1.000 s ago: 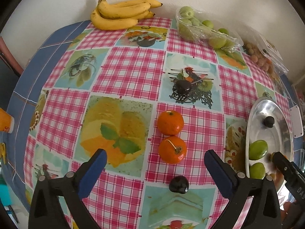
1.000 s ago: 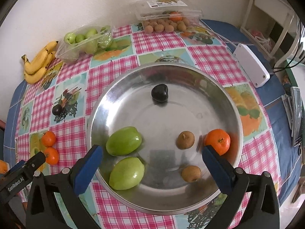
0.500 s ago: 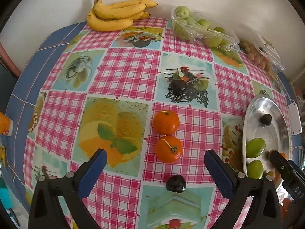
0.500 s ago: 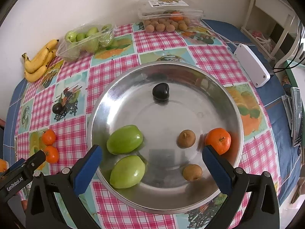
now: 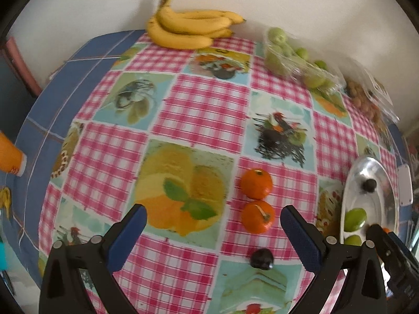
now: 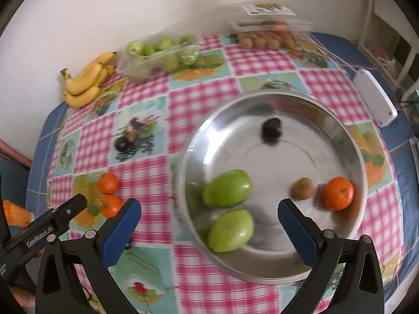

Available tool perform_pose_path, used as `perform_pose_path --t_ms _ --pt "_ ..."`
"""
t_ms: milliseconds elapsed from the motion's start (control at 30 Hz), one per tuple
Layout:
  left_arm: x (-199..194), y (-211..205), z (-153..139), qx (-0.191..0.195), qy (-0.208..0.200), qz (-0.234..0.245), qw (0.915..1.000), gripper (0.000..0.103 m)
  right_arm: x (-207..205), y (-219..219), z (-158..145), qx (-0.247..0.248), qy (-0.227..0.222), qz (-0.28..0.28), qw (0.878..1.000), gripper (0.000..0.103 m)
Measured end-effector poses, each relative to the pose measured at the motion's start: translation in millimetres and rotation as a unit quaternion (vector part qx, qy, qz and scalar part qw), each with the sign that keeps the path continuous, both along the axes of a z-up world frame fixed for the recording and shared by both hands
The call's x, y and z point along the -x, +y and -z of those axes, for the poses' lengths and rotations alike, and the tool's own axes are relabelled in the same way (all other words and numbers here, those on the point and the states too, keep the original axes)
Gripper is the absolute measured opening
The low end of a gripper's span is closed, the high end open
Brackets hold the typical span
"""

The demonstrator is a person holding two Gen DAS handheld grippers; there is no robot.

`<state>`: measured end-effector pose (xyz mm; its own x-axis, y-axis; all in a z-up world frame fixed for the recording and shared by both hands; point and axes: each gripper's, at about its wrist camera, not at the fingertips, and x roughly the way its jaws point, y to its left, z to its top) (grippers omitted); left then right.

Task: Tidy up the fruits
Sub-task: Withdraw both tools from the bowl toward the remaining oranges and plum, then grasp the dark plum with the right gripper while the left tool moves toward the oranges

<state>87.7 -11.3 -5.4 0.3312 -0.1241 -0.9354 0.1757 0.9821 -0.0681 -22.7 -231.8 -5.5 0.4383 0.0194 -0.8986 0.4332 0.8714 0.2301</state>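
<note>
Two oranges [image 5: 256,184] [image 5: 258,216] lie side by side on the checked tablecloth, with a dark plum [image 5: 262,259] just nearer. My left gripper [image 5: 213,217] is open above them, holding nothing; the nearer orange sits between its fingers in the view. A steel bowl [image 6: 309,151] holds two green fruits [image 6: 226,188] [image 6: 231,230], a dark plum [image 6: 272,128], a small brown fruit [image 6: 302,188] and an orange [image 6: 337,193]. My right gripper [image 6: 209,209] hangs open and empty over the bowl's left rim. The bowl [image 5: 366,162] appears at the left wrist view's right edge.
Bananas [image 5: 188,30] lie at the table's far edge by the wall. Next to them are a clear bag of green fruit [image 5: 296,60] and a plastic box of small brown fruit [image 6: 267,34]. A white device [image 6: 374,99] sits right of the bowl. An orange cup [image 5: 10,157] is at the left.
Both grippers have swung to the left, so the table and bowl slide right in both views. Both stay open. No fruit has moved.
</note>
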Motion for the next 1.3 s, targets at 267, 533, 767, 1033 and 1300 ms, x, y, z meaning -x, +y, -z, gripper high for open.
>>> perform_pose_path --t_ms 267,533,767,1033,1300 --pt "-1 23 1 0.018 0.006 -0.031 0.9993 0.103 -13 34 -8 -0.018 -0.020 -0.040 0.999 0.103" --pt "4 36 7 0.024 0.021 -0.042 0.9986 0.103 -22 61 -3 -0.026 -0.013 -0.078 0.997 0.103" --pt "8 49 15 0.024 0.037 -0.058 0.9973 0.103 -25 82 8 -0.021 0.008 -0.106 0.994 0.103" --pt "7 56 38 0.001 0.069 -0.072 0.9950 0.103 -28 91 26 -0.012 0.039 -0.117 0.992 0.103" --pt "5 54 52 -0.001 0.094 -0.055 0.9940 0.103 -28 92 36 -0.021 0.047 -0.119 0.992 0.103"
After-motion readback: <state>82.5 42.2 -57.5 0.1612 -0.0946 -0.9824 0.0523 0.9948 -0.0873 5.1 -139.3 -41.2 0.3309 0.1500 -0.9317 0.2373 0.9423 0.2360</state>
